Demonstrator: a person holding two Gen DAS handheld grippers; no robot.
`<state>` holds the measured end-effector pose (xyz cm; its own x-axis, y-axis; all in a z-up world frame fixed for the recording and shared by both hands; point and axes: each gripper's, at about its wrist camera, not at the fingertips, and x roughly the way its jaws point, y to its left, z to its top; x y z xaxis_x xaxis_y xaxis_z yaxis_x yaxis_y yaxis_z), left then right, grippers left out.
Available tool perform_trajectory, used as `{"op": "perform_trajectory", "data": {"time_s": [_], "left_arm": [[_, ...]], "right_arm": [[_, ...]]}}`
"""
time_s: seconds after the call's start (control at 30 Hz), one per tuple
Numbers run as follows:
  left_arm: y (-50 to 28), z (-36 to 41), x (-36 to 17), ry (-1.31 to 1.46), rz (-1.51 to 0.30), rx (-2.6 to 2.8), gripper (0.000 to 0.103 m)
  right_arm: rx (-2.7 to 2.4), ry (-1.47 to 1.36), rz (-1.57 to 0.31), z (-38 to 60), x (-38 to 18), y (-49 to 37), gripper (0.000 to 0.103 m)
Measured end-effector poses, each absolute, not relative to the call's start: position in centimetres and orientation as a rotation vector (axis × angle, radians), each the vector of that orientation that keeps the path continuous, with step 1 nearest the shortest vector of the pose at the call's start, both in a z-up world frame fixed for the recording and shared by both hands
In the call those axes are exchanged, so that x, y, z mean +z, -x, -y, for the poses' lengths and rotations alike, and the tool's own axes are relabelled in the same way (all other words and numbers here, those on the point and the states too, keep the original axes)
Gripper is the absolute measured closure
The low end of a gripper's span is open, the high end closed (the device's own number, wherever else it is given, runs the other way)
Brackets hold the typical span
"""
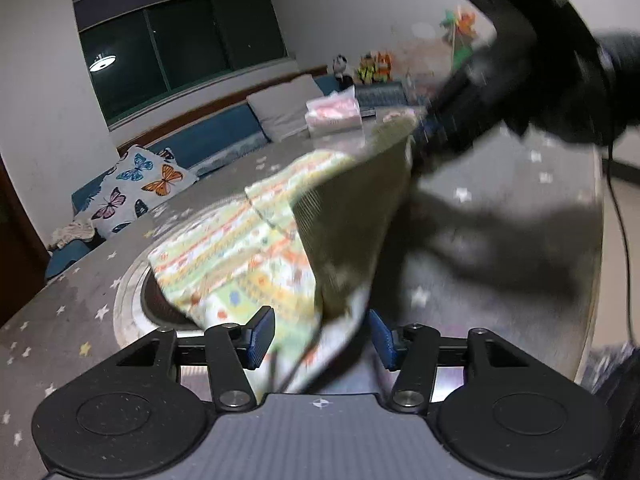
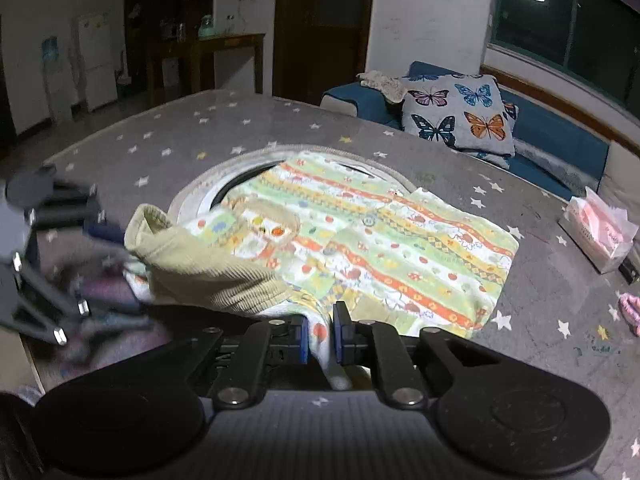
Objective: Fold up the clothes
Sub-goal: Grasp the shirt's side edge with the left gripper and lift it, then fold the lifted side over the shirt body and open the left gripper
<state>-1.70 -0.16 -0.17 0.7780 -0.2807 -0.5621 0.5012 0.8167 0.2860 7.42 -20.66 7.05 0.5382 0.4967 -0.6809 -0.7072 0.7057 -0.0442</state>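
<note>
A child's garment [image 2: 400, 248] with a green, yellow and orange print and olive ribbed trim [image 2: 200, 268] lies on the grey star-patterned table [image 2: 160, 136]. My right gripper [image 2: 321, 334] is shut on its near edge. In the left wrist view the garment [image 1: 248, 248] is lifted, with its olive trim [image 1: 356, 216] stretched up to the right gripper [image 1: 416, 148]. My left gripper [image 1: 322, 338] has its jaws apart, with cloth hanging loosely between them. The left gripper [image 2: 108, 234] appears blurred at the left of the right wrist view, beside the olive cuff.
A round recess with a pale rim [image 2: 200, 196] sits in the table under the garment. A tissue pack [image 2: 600, 236] lies at the table's right side, and a pink item [image 2: 630, 308] near it. A blue sofa with a butterfly pillow [image 2: 460, 116] stands behind the table.
</note>
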Motion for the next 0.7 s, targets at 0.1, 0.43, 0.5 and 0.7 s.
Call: {"op": "perform_trajectory", "data": {"time_s": [0.1,0.43,0.5,0.7], "left_arm": [[1.4,0.1,-1.2,-0.500,-0.532,-0.406,0.047],[0.0,-1.9,-1.2,-0.506,-0.508,-0.342,0.094],[0.2,-2.2,-0.6,-0.490,-0.494,-0.331,0.095],[2.3,-2.1,0.9,-0.490,-0.471,-0.341,0.097]], "right_arm": [[0.722,0.300,-0.695,20.9,7.3,-8.1,0.092],[0.685,0.320,-0.674,21.1,5.6,-7.2,0.092],[0.678,0.313,-0.688,21.3,4.7,-6.6,0.092],[0.678,0.276,-0.676,22.3,4.5,-4.0,0.095]]}}
